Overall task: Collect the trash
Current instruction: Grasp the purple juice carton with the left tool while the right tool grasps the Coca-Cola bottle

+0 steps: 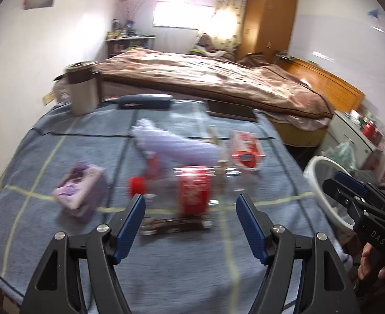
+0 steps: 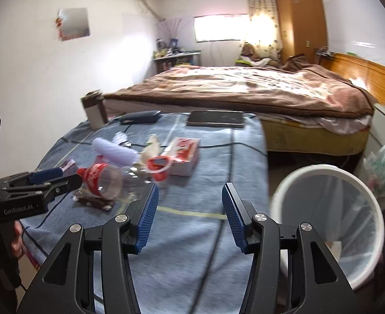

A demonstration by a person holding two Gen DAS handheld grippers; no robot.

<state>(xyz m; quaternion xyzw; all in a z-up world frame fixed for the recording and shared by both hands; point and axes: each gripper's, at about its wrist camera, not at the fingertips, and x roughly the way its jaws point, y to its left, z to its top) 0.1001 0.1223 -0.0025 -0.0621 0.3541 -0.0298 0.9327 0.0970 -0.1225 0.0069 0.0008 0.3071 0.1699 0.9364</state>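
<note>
Left wrist view: left tongs (image 1: 191,225) released, nothing between the pads. Clear plastic bottle (image 1: 192,191) with red cap and red label lies on its side on the counter (image 1: 61,248), dead ahead at 12 o'clock, just past the tips. Dark wrapper (image 1: 176,225) sits under its near side. Purple box (image 1: 79,189) at 10, crumpled white tissue (image 1: 171,144) behind the bottle at 12, red-and-white pack (image 1: 244,151) at 1. White bin (image 1: 320,180) off the counter edge at 3, right tongs in front of it. Heavy blur.

Right wrist view: right tongs (image 2: 189,217) released, empty, over bare cloth. Bin at 3 o'clock, just beside the counter, mesh liner, nearly empty. Trash pile at 10–11; left tongs at 9, their tip right by the bottle.

Judgement: step is the approach for a pick, bottle the likely target. Next: bring the left tongs down to straddle the bottle body across its width, clench, carry right to the bin. Round slick bottle may roll or squirt out.
</note>
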